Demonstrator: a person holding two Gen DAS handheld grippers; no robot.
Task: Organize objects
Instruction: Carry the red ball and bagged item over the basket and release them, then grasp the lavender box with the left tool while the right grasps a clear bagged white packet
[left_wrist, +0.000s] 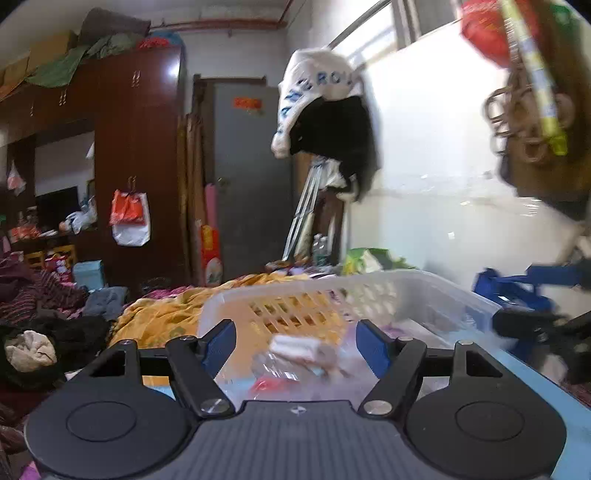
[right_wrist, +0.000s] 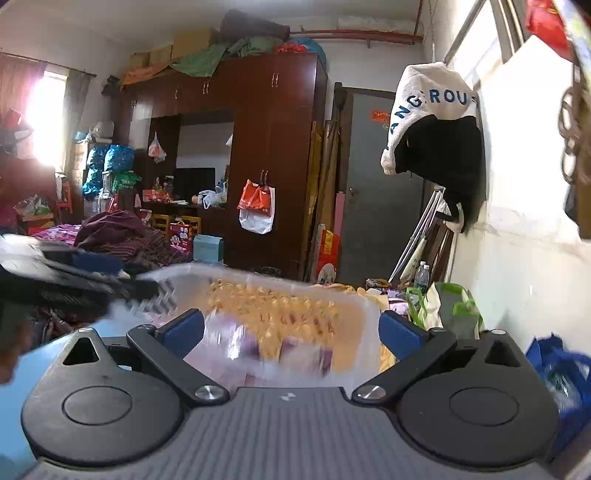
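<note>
While level over white basket (left_wrist: 369, 291), left gripper (left_wrist: 295, 341) and right gripper (right_wrist: 291, 330) fingers spread, grasping nothing.

The basket (left_wrist: 369, 291) is see-through white plastic with a grid of holes in its walls. Inside it lie crinkly clear plastic packets (left_wrist: 295, 354), blurred. The left gripper (left_wrist: 297, 345) has matt black plastic arms, smooth blue pads (left_wrist: 219, 345) and shiny metal screws (left_wrist: 214, 405). The right gripper (right_wrist: 291, 332) looks the same. Far off, the wardrobe (right_wrist: 273, 155) is dark glossy wood. A thin plastic bag (right_wrist: 257, 206) hangs on it. The yellow blanket (left_wrist: 162, 314) is soft, wrinkled cloth. The white hoodie (right_wrist: 432, 110) on the right wall is cloth too.
</note>
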